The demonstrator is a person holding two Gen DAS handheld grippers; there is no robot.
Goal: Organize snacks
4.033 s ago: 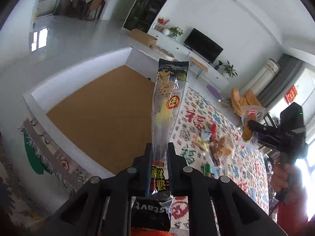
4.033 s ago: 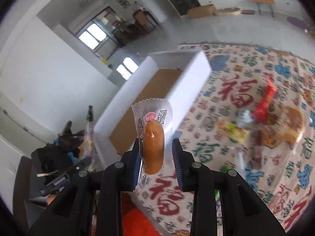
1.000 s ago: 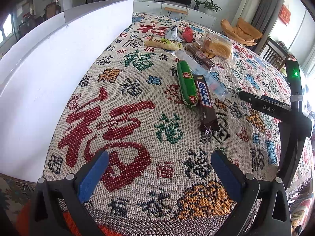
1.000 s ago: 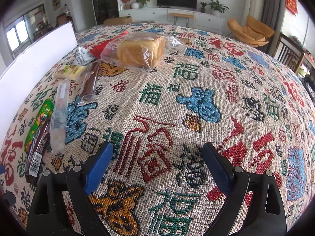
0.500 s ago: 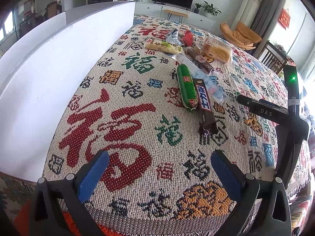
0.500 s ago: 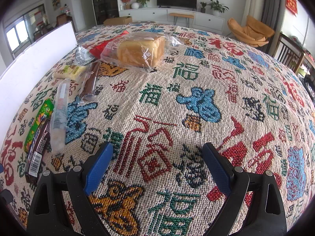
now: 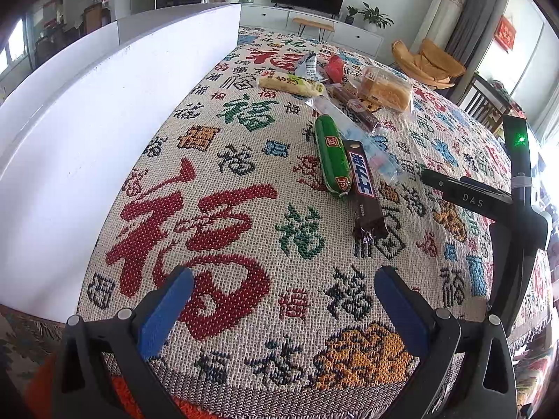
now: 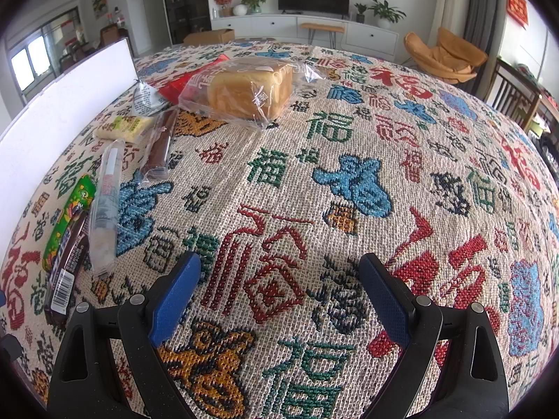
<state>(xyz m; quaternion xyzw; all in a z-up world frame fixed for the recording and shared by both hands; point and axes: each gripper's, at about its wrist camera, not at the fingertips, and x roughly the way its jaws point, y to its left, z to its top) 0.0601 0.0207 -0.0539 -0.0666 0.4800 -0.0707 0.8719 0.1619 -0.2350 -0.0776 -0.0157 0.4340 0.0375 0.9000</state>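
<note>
Left gripper [image 7: 279, 309] hovering over the patterned tablecloth [image 7: 223, 230], blue fingers [image 7: 164, 310] spread wide, empty. Right gripper [image 8: 279, 288] likewise spread wide, empty. Ahead of the left fingers, slightly right: brown chocolate bar [image 7: 365, 188] touching a green sausage stick [image 7: 330, 153], clear tube packet [image 7: 356, 139] just beyond. Farther on: yellow packet [image 7: 290, 85], bagged bread loaf [image 7: 384, 89], red packet [image 7: 335, 66]. Left of the fingers, a white box wall [image 7: 104, 111]. From the right view, snacks lying ahead-left; bread [image 8: 251, 87] farthest.
</note>
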